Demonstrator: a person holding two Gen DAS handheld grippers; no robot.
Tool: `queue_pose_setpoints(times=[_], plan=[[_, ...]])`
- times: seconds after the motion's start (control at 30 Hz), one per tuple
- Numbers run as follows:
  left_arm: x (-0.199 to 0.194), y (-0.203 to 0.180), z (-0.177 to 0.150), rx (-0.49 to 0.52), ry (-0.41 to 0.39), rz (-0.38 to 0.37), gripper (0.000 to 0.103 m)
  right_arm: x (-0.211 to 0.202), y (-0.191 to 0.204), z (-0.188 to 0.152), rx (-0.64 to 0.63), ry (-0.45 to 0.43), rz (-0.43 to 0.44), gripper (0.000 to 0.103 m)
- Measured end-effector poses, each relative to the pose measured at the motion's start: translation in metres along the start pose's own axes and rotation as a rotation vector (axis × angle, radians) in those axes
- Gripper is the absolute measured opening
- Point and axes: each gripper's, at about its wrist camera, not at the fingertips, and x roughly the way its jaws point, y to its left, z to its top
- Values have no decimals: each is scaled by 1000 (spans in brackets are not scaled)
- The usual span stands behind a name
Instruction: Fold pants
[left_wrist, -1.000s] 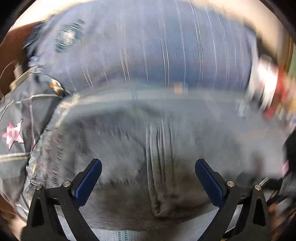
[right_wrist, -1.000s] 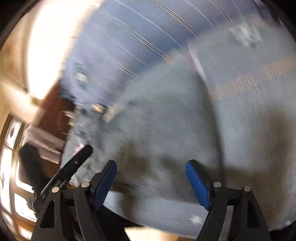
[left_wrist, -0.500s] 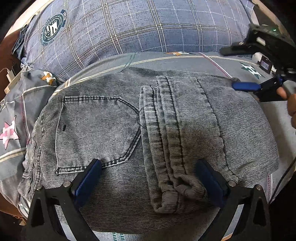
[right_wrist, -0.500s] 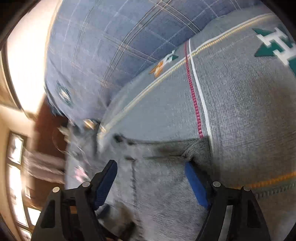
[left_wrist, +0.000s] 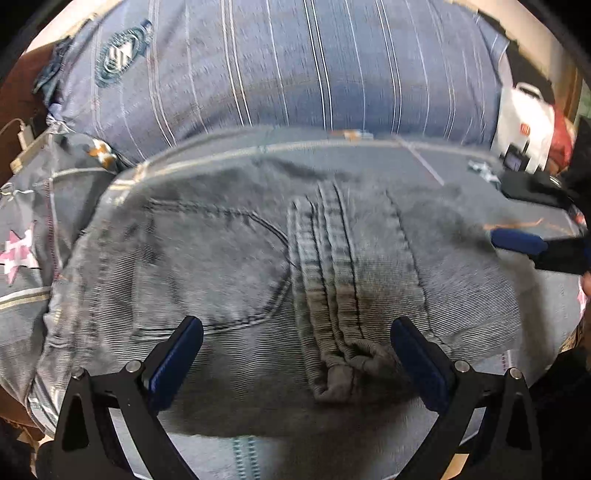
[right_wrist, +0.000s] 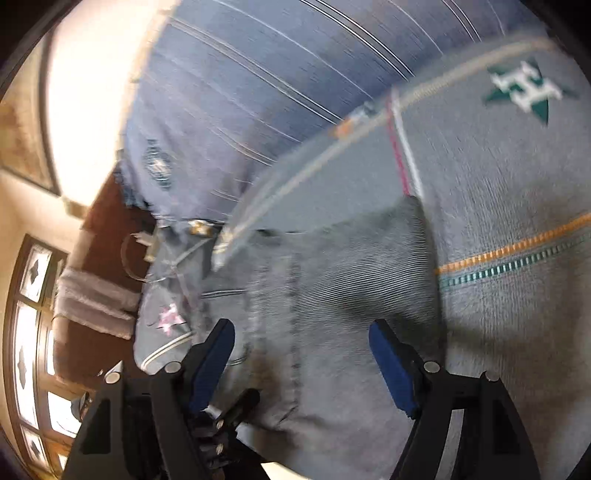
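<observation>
The grey denim pants (left_wrist: 229, 266) lie folded in a compact bundle on the bed, back pocket up and the leg hems stacked along the middle. My left gripper (left_wrist: 295, 354) hovers over their near edge, open and empty. My right gripper (right_wrist: 301, 362) is open and empty above the right part of the pants (right_wrist: 332, 295). One blue finger of the right gripper (left_wrist: 517, 240) shows at the right edge of the left wrist view, next to the pants' right side.
The pants rest on a grey patterned bedspread (right_wrist: 517, 184). A blue plaid pillow (left_wrist: 295, 66) lies behind them. A white bag (left_wrist: 524, 110) and dark items stand at the far right. A dark headboard (right_wrist: 107, 221) and a window (right_wrist: 29, 332) are at the left.
Both cameras shifted with blur. The right gripper moved back over the pants' right part. The pants stayed folded and did not move.
</observation>
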Motion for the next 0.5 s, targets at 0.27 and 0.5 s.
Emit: queue_pose_setpoints(times=[0.27, 0.5], plan=[[28, 2, -3, 33, 74, 25, 102, 10, -10, -46, -21, 62, -103, 79], [25, -1, 3, 42, 33, 23, 102, 5, -8, -50, -26, 64, -139, 79]])
